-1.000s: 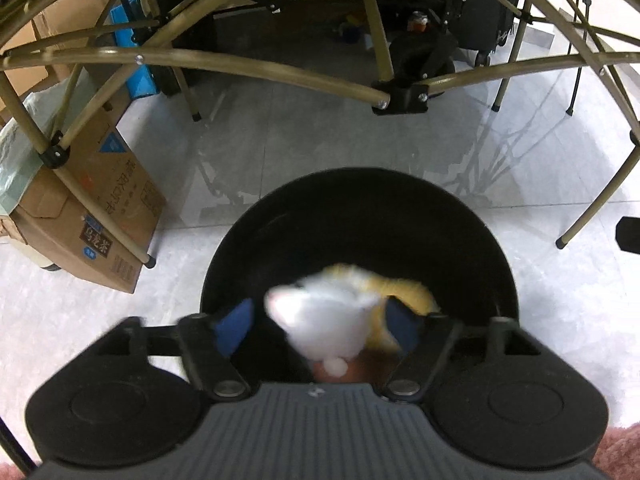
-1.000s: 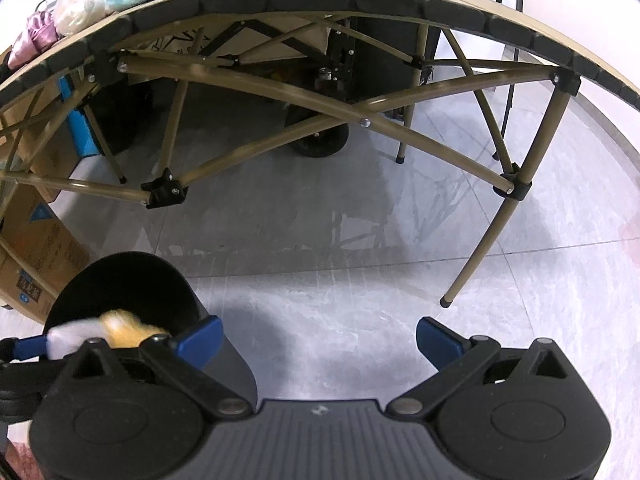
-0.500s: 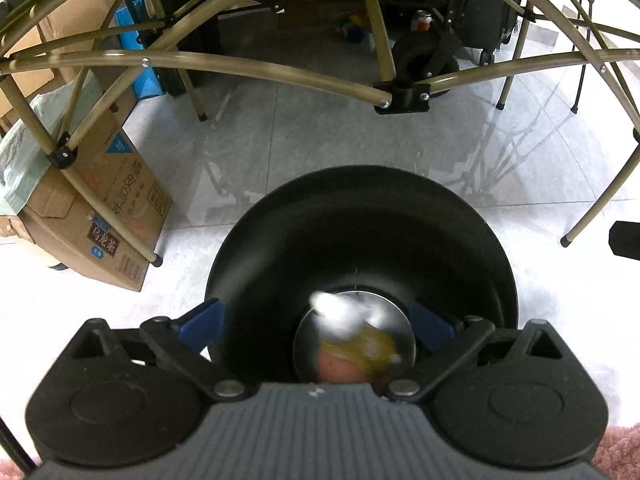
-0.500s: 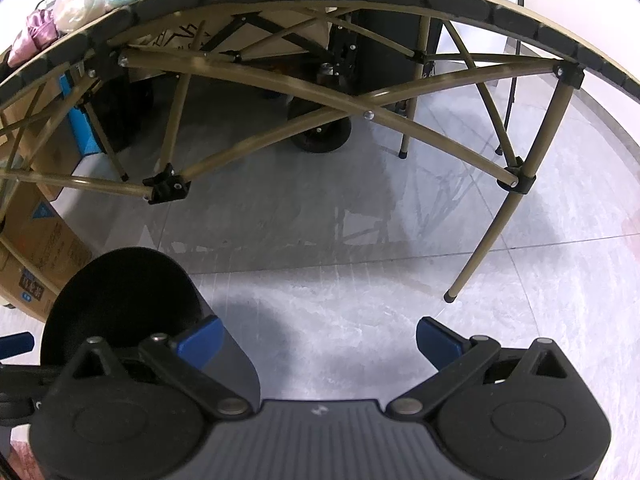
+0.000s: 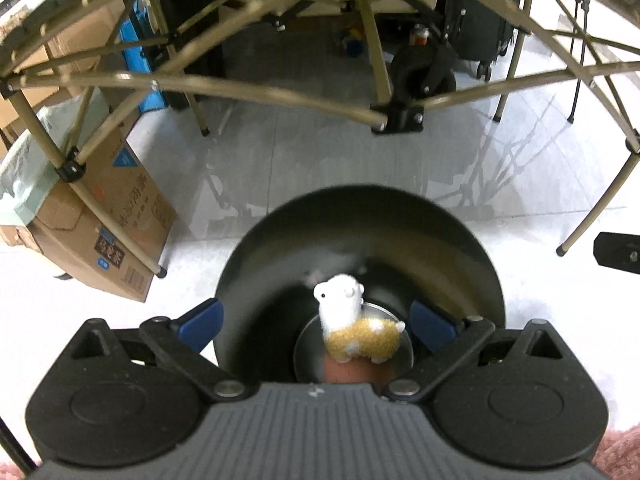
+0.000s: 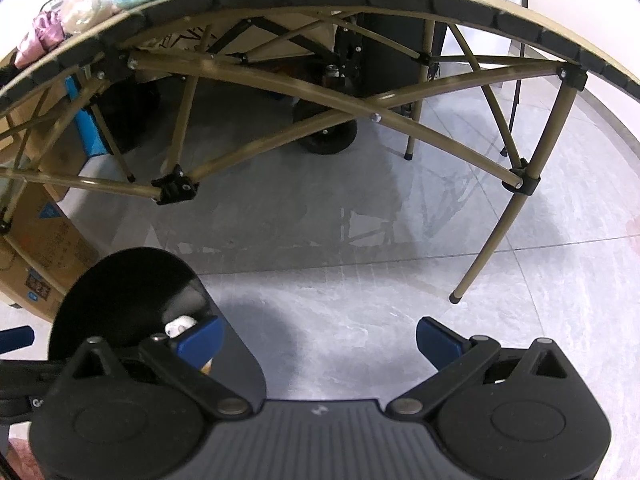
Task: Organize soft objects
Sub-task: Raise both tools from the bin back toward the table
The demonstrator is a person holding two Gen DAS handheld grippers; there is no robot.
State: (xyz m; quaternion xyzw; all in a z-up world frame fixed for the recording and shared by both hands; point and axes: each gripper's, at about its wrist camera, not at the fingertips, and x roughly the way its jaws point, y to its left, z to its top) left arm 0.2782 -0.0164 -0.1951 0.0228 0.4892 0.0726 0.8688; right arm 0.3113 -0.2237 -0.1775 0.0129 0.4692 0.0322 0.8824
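Note:
A small white and yellow plush alpaca (image 5: 354, 326) lies at the bottom of a black round bin (image 5: 360, 216), on top of something pinkish-brown. My left gripper (image 5: 316, 322) hangs open above the bin's mouth, its blue fingers (image 5: 202, 320) spread wide on either side of the toy and not touching it. In the right wrist view the same bin (image 6: 120, 284) stands at the lower left, with a bit of the white plush (image 6: 180, 325) showing inside. My right gripper (image 6: 320, 340) is open over bare floor with nothing between its fingers.
A folding table's tan metal legs and cross-braces (image 5: 280, 96) arch over the floor ahead. Soft pink, cream and blue items (image 6: 100, 4) lie on the tabletop edge. A cardboard box (image 5: 100, 216) stands left of the bin. Grey tiled floor (image 6: 360, 240) lies to the right.
My left gripper opened and let go of the plush alpaca, which dropped into the black bin and now rests at its bottom. The right gripper has stayed open and barely moved.

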